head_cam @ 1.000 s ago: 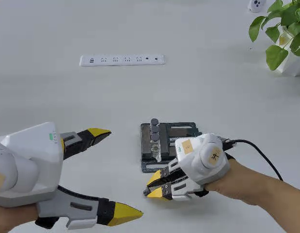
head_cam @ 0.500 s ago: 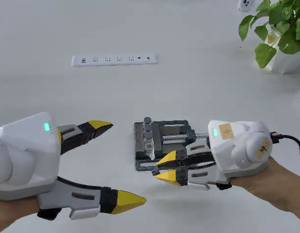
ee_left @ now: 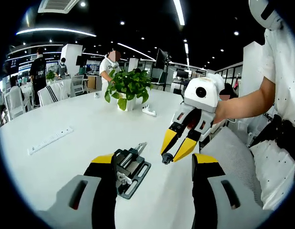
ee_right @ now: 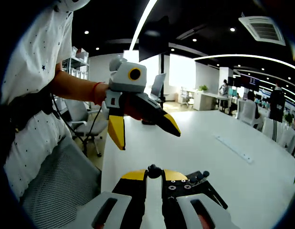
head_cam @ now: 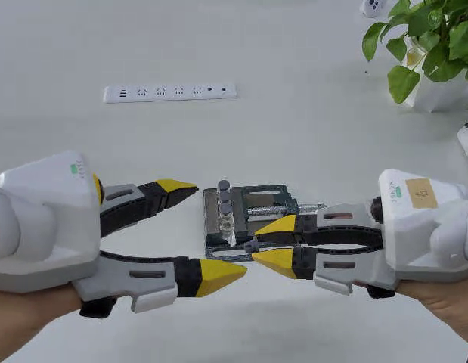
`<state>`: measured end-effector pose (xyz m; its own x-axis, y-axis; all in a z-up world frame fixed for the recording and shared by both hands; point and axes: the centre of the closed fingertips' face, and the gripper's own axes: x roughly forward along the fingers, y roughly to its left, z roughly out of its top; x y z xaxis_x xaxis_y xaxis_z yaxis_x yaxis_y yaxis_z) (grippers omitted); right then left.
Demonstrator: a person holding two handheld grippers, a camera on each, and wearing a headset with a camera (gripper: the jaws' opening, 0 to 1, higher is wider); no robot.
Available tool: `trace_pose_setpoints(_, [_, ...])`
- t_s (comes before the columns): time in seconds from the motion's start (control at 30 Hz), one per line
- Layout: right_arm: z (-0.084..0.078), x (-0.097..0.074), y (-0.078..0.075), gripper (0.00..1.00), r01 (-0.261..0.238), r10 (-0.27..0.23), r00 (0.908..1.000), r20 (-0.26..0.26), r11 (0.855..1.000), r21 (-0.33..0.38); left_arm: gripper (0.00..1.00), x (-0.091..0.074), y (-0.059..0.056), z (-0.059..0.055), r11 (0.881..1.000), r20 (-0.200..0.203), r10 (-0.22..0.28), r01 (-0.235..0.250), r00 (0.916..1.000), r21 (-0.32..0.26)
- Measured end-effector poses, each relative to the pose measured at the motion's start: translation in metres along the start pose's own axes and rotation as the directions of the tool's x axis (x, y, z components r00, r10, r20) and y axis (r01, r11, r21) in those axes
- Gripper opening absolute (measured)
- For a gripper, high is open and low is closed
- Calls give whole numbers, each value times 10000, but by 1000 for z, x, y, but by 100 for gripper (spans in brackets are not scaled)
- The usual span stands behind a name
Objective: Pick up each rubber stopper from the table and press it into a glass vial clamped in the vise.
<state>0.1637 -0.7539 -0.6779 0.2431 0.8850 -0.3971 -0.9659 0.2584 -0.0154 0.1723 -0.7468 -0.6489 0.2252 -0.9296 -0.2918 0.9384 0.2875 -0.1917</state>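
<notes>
Small dark round stopper [ee_right: 154,170], pinched in right claw [ee_right: 155,175]

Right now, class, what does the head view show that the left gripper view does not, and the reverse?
The head view adds the white housing of the left hand-held gripper, jaws apart. The left gripper view adds the person's spotted shirt and ceiling lights. Both show the vise, power strip, potted plant and the right hand-held gripper pinching a rubber stopper.
</notes>
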Motion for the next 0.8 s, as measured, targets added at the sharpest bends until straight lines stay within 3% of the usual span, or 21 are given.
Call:
trace_pose_setpoints(0.13, [10,-5,-3,7,321,-316,9992,233,9993,-178,56,3,-3,13,9960,582,-174,223,9982,-864])
trace_pose_setpoints(0.33, [26,-9,-4,7,584,-558,9968,580,9974,-427,44,-3,5,16,9854,812,-130,266,9966,-1684])
trace_pose_setpoints(0.43, [37,-11,-2,7,677,-627,9952,751,9955,-665,40,-8,3,22,9687,1150,-309,581,9929,-2414])
trace_pose_setpoints(0.53, [43,-11,-2,7,756,-684,9942,830,9933,-869,32,-11,2,26,9562,1393,-509,885,9889,-2790])
trace_pose_setpoints(0.63, [51,-11,-1,7,824,-725,9930,936,9908,-1070,25,-10,-4,25,9323,1432,-808,1256,9864,-3393])
trace_pose_setpoints(0.8, [58,-13,-1,7,914,-779,9912,1067,9875,-1281,21,-8,-10,25,9115,1468,-976,1476,9843,-3839])
